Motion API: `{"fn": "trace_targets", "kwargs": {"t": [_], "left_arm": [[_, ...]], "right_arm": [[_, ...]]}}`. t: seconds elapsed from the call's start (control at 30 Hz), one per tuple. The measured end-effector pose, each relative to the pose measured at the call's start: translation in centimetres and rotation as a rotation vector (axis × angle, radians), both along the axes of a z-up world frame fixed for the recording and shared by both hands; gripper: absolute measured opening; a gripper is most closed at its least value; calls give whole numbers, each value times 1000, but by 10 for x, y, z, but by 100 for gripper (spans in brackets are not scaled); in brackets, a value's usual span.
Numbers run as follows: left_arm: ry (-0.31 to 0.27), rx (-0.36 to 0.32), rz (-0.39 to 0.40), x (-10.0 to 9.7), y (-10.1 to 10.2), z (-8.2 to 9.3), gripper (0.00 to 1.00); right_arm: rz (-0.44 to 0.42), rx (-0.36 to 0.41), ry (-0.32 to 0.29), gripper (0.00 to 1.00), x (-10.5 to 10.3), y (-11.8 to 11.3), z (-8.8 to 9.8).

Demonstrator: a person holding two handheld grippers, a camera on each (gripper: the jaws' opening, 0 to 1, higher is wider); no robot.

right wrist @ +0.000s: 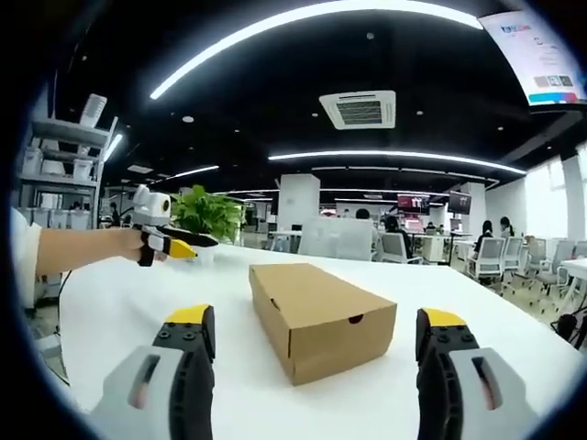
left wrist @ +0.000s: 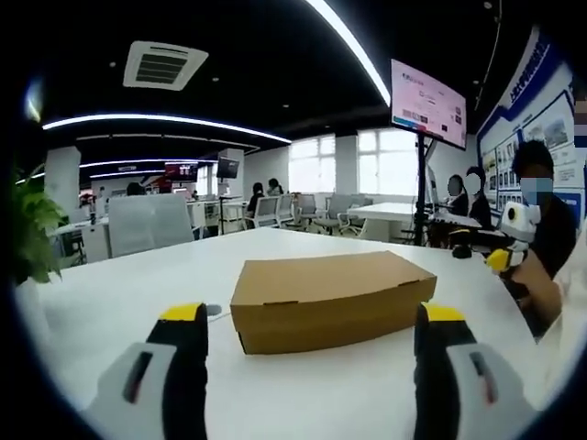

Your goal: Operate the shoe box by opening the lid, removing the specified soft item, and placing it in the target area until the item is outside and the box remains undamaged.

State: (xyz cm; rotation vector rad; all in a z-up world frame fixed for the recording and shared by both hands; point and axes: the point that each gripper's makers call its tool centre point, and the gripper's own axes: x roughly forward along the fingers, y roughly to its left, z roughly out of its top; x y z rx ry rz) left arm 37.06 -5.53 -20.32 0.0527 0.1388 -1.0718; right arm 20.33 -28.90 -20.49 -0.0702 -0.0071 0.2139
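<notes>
Still shut, a plain brown cardboard shoe box (left wrist: 326,298) sits on a white worktop (left wrist: 110,312) in an open-plan office, its lid flat and flush along every visible edge and showing no dents or tears. Seen from the left gripper view, the box lies long side on, just ahead of the left hand-held gripper (left wrist: 312,353), whose yellow-tipped jaws are spread wide and hold nothing. Across the worktop in the same view, the right hand-held gripper (left wrist: 509,240) is held up by a person's hand, well apart from the box; whether its jaws are spread cannot be told from there. From the right gripper view, the box (right wrist: 321,316) presents its short end, where a small semicircular finger notch marks the place to lift the lid, and the right hand-held gripper (right wrist: 316,344) has its jaws parted to either side with nothing between them. Beyond the box in that view, the left hand-held gripper (right wrist: 174,246) hangs above the worktop in front of a green potted plant (right wrist: 209,213), a bare forearm behind it. By the look of things the task has not begun: the lid is yet to be raised, the soft item remains hidden inside, and no marked target area can be made out on the worktop.
</notes>
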Motion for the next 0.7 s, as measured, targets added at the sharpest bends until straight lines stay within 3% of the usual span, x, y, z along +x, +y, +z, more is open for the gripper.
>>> {"fn": "trace_targets", "kwargs": {"t": [0.07,0.17,0.27,0.43,0.6,0.7], "left_arm": [[17,1,-8,0,-1,-2,83],[9,-14,1,6,-4,-2,92],[16,-5,8,12,-7,-5,90],[19,5,5,17,-10,-8,96],[-5,60,0,20,-7,-19,98],[-6,66,2,25,-3,-21,98]], "right_arm": [[0,7,5,94,2,-1,-1],[0,15,16,94,5,-3,-5],[7,21,44,93,10,-4,-10],[5,22,74,92,16,0,-15],[19,16,72,93,22,12,-17],[2,14,36,94,26,14,-9]]}}
